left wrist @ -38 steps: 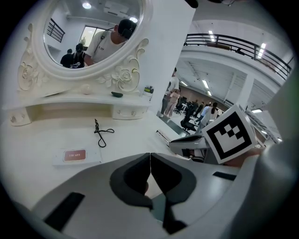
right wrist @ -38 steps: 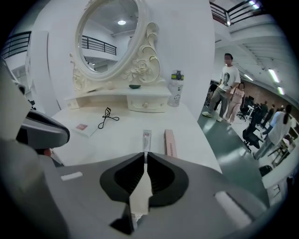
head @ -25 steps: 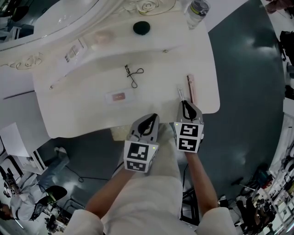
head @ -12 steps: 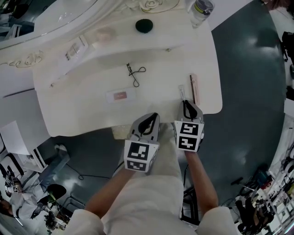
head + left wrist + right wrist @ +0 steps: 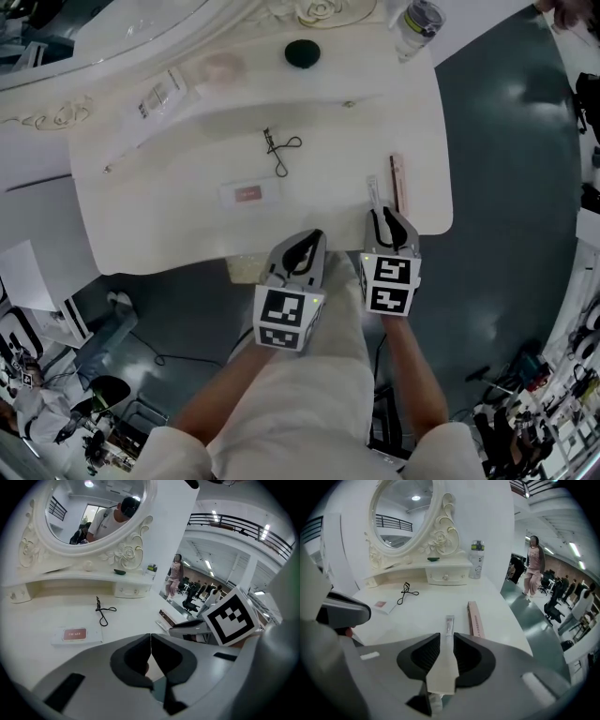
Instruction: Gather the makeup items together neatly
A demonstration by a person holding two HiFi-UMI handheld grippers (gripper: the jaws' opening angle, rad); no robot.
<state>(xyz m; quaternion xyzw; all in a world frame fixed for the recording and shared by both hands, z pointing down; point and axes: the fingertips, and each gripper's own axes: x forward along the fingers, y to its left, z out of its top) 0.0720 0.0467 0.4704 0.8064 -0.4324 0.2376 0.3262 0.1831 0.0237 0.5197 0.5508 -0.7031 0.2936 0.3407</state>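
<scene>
The R gripper (image 5: 446, 656) has just been opening its jaws, w/ the slim tube (image 5: 449, 624) lying on the table (image 5: 417, 613) at their tips, seemingly clear of the pads and prob. released to sit parallel beside the pink box (image 5: 475, 619), while the L gripper (image 5: 150, 644), shut on nothing, waits at the near edge.

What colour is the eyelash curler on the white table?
The eyelash curler is black, clearest in the left gripper view.

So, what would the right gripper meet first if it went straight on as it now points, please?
Probably the small tube on the table, lying right ahead of the right gripper. Its jaws have just been opening and stand apart, the tube's near end at their tips.
</scene>
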